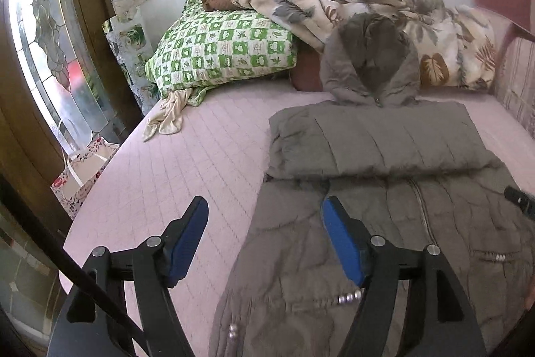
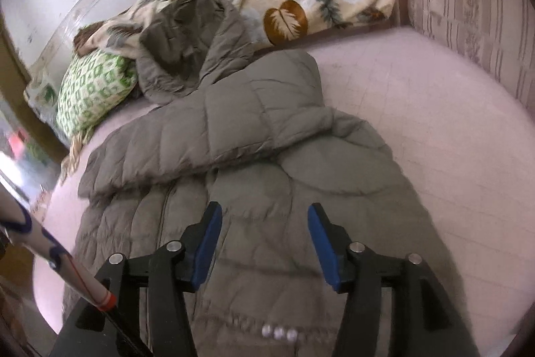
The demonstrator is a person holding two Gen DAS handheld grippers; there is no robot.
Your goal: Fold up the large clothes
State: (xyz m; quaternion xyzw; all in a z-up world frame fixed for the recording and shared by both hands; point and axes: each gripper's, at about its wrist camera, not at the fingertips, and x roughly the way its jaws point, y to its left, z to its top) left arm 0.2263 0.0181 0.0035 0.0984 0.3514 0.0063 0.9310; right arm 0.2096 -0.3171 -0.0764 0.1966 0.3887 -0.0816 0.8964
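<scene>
A grey-brown padded jacket (image 1: 384, 223) lies front up on the pink bed, its sleeves folded across the chest (image 1: 374, 143) and its hood (image 1: 371, 62) resting against the bedding at the back. My left gripper (image 1: 264, 209) is open and empty above the jacket's left edge, one finger over the bed, the other over the jacket. In the right wrist view the jacket (image 2: 267, 176) fills the middle. My right gripper (image 2: 264, 216) is open and empty, hovering over the jacket's lower front.
A green checked pillow (image 1: 220, 46) and a leaf-print blanket (image 1: 434, 32) lie at the back of the pink bed (image 1: 187, 173). A cream cloth (image 1: 170, 116) lies under the pillow. A striped bed end (image 2: 474, 9) stands on the right. A gift bag (image 1: 83, 169) sits beside the bed.
</scene>
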